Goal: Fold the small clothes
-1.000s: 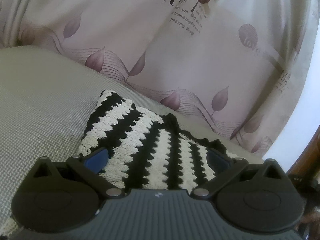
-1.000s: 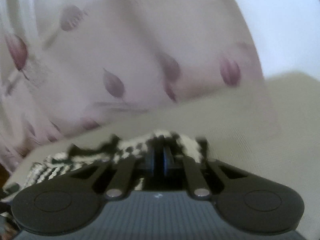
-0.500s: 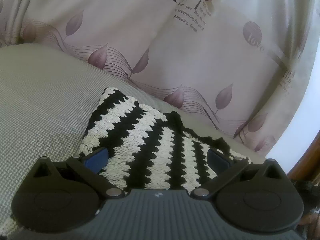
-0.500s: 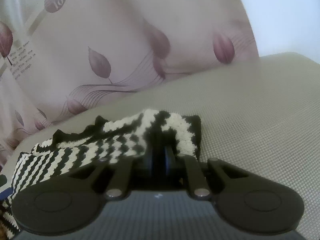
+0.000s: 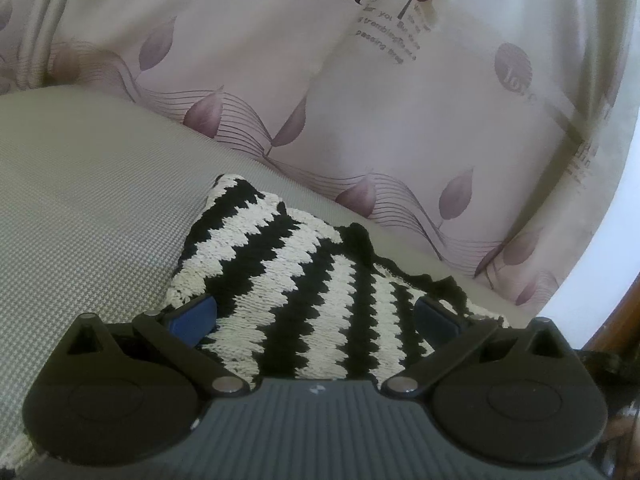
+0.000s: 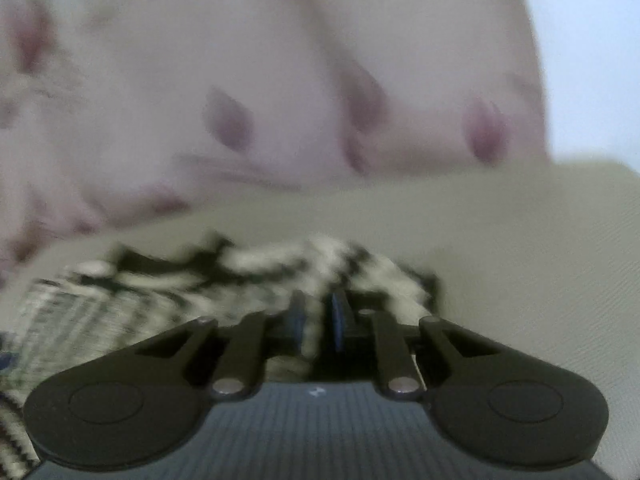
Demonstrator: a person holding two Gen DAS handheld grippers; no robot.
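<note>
A small black-and-cream zigzag knit garment (image 5: 288,280) lies on a grey-green woven cushion (image 5: 80,220). My left gripper (image 5: 314,316) stands open just above its near part, blue pads (image 5: 192,316) wide apart with knit showing between them, nothing pinched. The right wrist view is motion-blurred. There the same garment (image 6: 240,272) lies bunched ahead and to the left. My right gripper (image 6: 318,320) is shut on a fold of its near edge, with a thin strip of pale knit between the narrow-set fingers.
A pale curtain (image 5: 400,120) with purple leaves and printed words hangs close behind the cushion. Dark wood (image 5: 616,320) shows at the right edge of the left wrist view. Bare cushion (image 6: 520,260) spreads to the right of the garment.
The right gripper's view has slid sideways and blurred, and a thin strip of knit now shows between its fingers. The left gripper and the garment under it have stayed put.
</note>
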